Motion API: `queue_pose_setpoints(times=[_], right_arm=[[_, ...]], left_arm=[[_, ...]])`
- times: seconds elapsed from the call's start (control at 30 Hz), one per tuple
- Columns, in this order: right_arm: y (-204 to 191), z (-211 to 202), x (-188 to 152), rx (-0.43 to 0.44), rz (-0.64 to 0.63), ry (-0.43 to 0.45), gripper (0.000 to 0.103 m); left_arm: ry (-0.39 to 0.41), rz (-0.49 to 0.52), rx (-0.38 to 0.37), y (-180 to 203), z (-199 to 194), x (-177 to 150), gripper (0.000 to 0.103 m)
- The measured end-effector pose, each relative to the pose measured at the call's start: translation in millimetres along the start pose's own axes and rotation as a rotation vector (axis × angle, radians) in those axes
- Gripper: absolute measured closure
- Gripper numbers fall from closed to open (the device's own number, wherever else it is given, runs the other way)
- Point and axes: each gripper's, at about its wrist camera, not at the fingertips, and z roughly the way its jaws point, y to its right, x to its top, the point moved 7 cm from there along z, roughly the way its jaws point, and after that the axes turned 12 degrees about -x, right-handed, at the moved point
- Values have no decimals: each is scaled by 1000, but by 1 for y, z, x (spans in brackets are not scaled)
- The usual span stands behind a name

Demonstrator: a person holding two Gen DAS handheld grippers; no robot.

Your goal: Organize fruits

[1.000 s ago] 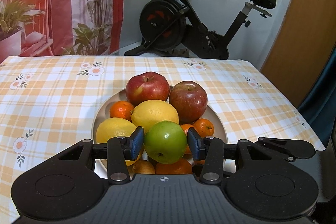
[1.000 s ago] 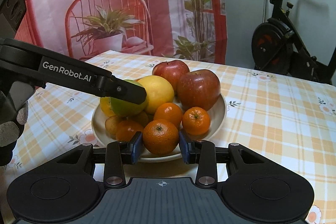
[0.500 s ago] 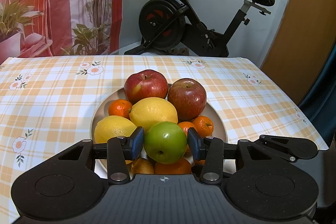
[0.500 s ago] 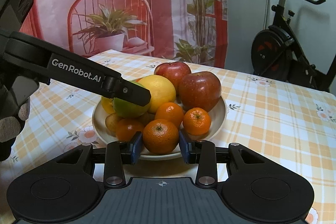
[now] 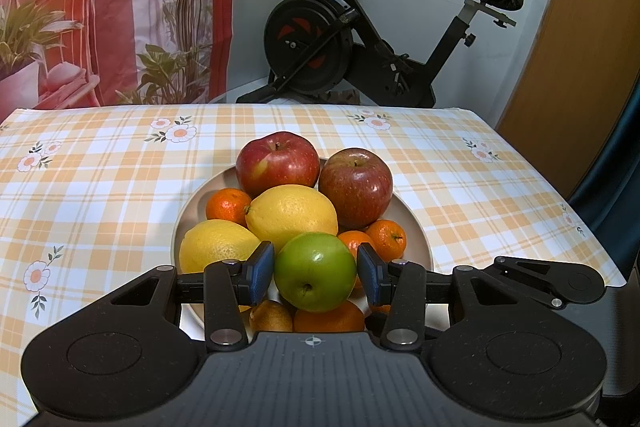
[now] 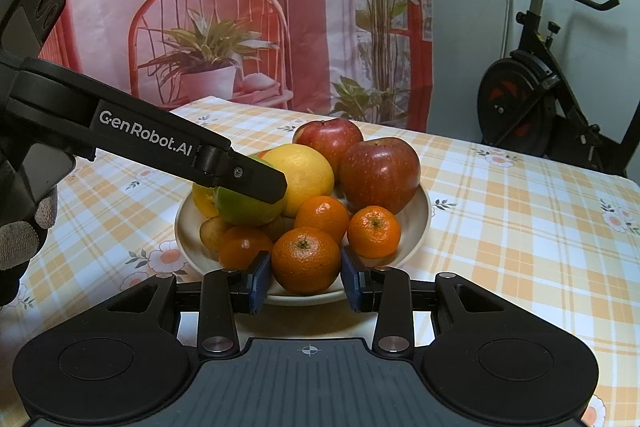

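Observation:
A beige plate (image 5: 192,203) on the checked tablecloth holds a heap of fruit: two red apples (image 5: 277,163), two lemons (image 5: 292,213) and several mandarins (image 5: 226,205). My left gripper (image 5: 315,273) is shut on a green apple (image 5: 315,271) at the heap's near side, both blue pads against its flanks. In the right wrist view its black finger (image 6: 240,173) lies across that green apple (image 6: 248,209). My right gripper (image 6: 306,281) is shut on a mandarin (image 6: 306,259) at the front rim of the plate (image 6: 424,203).
A brownish fruit (image 6: 212,233) sits low at the plate's left side. A gloved hand (image 6: 20,239) holds the left gripper. An exercise bike (image 5: 360,39) stands beyond the table's far edge. The tablecloth (image 6: 520,227) reaches the table's right edge.

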Motion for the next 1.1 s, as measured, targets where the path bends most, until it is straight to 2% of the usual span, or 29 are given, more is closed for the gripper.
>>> queue_pose_setpoints(times=[0.23, 0.43, 0.73, 1.1], right_arm=[[0, 0, 0, -1, 2, 1, 67], [4, -5, 1, -1, 20, 13, 62], [4, -21, 4, -27, 31, 26, 45], [14, -53, 21, -101, 112, 66, 18]], left_arm=[[-3, -5, -1, 1, -1, 1, 51], [6, -4, 3, 2, -6, 4, 47], [44, 1, 9, 5, -24, 11, 40], [107, -16, 56, 1, -68, 18, 19]])
